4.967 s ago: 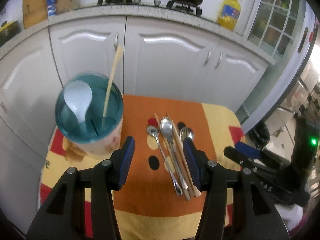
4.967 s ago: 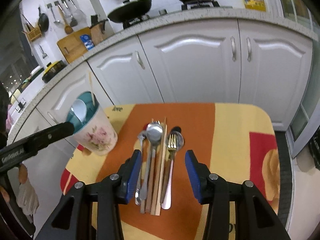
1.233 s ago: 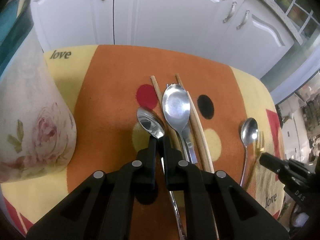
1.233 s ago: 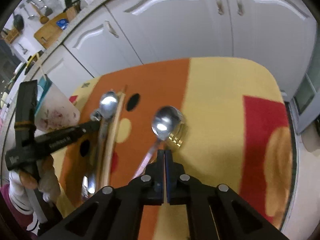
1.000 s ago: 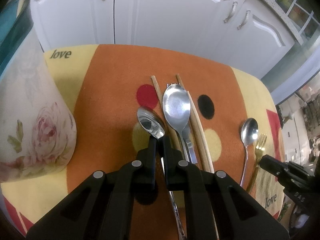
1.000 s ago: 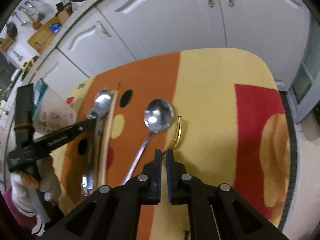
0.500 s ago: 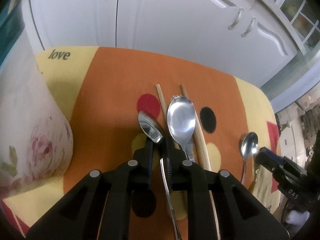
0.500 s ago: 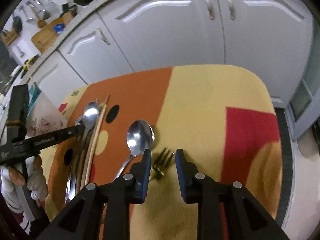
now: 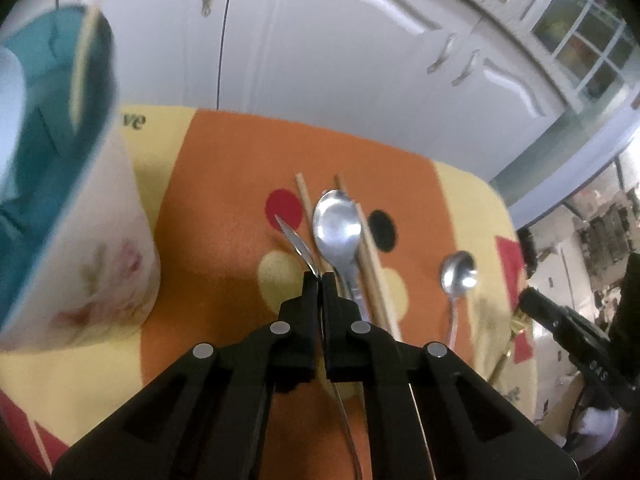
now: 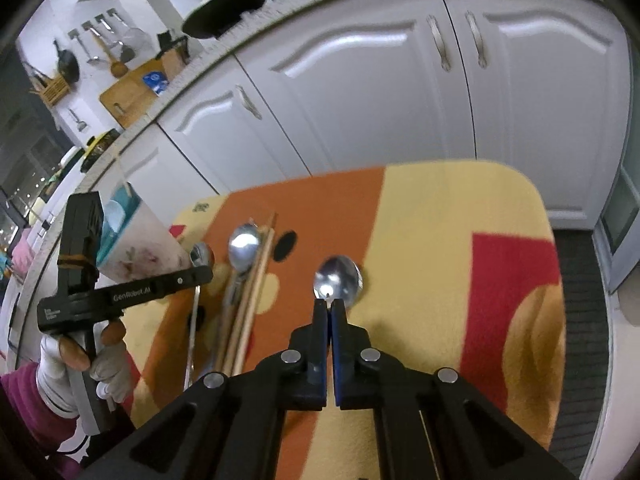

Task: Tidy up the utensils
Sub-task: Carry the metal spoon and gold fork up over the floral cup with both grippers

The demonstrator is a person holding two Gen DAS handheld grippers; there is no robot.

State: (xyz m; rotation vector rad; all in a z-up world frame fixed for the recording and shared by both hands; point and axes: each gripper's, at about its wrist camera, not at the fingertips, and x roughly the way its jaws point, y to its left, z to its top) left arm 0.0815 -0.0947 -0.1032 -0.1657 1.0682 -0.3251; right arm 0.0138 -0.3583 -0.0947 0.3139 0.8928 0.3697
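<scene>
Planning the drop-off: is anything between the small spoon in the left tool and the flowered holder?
Nothing visible. The left tool is shut on the small spoon, and only bare mat lies between it and the holder. Inside the holder, a white spoon and a chopstick take part of the opening.

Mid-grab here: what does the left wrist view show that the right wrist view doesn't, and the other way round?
Left wrist only: the gold fork at the right gripper tip, and the small spoon pinched at its neck in the shut jaws of the left gripper.
Right wrist only: the gloved hand holding the left gripper, and the cutting board on the counter.
Both: floral holder, large spoon, chopsticks, round spoon, mat.
</scene>
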